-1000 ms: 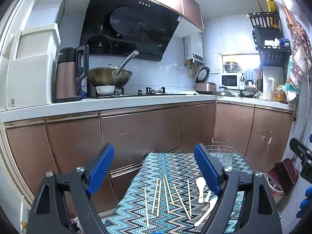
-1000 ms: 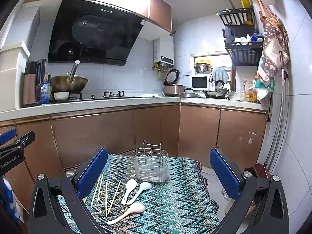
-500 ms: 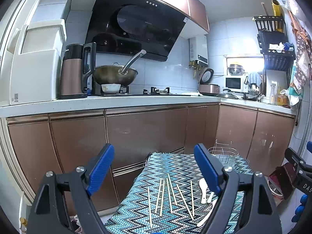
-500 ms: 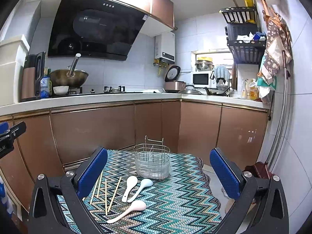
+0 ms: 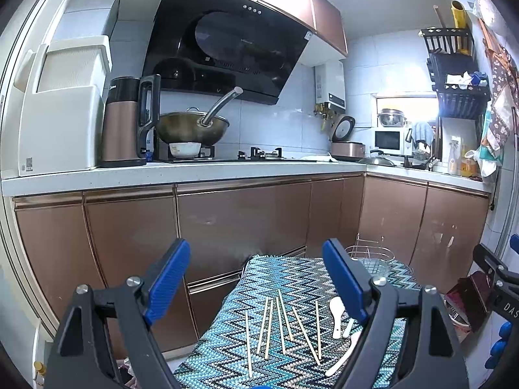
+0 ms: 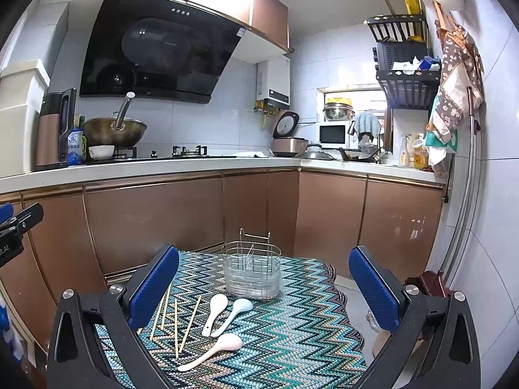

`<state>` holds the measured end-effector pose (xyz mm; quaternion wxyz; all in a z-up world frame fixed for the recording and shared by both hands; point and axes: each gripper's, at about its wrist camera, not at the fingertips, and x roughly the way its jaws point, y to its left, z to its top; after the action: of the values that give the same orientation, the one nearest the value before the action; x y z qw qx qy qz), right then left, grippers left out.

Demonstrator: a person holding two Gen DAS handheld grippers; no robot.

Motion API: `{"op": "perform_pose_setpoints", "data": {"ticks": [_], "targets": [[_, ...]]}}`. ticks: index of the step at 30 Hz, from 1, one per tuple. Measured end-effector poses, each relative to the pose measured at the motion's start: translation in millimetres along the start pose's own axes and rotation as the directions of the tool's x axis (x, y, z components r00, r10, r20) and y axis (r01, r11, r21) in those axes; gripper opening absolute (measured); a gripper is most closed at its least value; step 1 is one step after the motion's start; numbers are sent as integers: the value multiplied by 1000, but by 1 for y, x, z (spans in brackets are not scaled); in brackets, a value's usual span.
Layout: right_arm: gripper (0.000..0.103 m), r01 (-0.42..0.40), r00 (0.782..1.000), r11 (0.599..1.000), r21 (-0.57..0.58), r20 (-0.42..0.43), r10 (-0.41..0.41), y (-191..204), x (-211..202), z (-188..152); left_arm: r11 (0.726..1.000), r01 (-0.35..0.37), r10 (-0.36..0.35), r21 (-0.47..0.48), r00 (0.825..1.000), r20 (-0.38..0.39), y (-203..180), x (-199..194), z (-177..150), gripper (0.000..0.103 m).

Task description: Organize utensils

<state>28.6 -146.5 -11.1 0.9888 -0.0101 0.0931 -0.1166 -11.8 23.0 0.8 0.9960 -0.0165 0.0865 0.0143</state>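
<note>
Hovering above a small table draped in a blue-green zigzag tablecloth (image 6: pixel 292 334), 2 handheld grippers face a kitchen with copper-coloured cabinets (image 6: pixel 155 223). The left gripper (image 5: pixel 259 288) has its blue-padded fingers (image 5: pixel 168 278) spread wide, holding nothing. The right gripper (image 6: pixel 264 288) is likewise spread wide and empty, raised over the near edge of the table.

In the right wrist view, a wire utensil holder with a clear base (image 6: pixel 253 275) stands upright near the far middle of the cloth. Just in front of it lie 2 white soup spoons (image 6: pixel 215 311), side by side, bowls toward the holder, their handles touching or nearly so. A 3rd, pale pink soup spoon (image 6: pixel 214 351) lies nearer, bowl to the right, handle pointing to the near left. To the left of the spoons, wooden chopsticks (image 6: pixel 189 322) lie loosely scattered, roughly parallel, some partly hidden by the gripper's left finger.

In the left wrist view, about 7 chopsticks (image 5: pixel 282 327) fan out across the middle of the cloth, with the spoons (image 5: pixel 336 316) to their right and the holder (image 5: pixel 369 259) at the far right, partly hidden behind the right finger.

Beyond the table, a wok (image 6: pixel 113 133) sits on the stove under a black range hood (image 6: pixel 162 58).
</note>
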Motion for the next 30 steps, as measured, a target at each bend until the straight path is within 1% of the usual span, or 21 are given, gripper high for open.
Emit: {"op": "perform_pose_setpoints", "data": {"ticks": [8,19,25,30], "targets": [[103,4,1000,1000,-3,4,-4,2,-4,2,1000,-4,4,-9,1000,-1,4,-1,2,83],[103,55,998,998,24,-14,-54,-10,-3,5,1000,-24,23,-12,999,-40,13,7,-1,83],[103,62,998,998,27,-12,-61,-9,-7,6,1000,-21,21,6,999,-29,13,2,-2,83],[103,58,998,998,20,-8,-58,-8,-7,5,1000,-21,21,7,1000,2,13,-2,-1,83]]}}
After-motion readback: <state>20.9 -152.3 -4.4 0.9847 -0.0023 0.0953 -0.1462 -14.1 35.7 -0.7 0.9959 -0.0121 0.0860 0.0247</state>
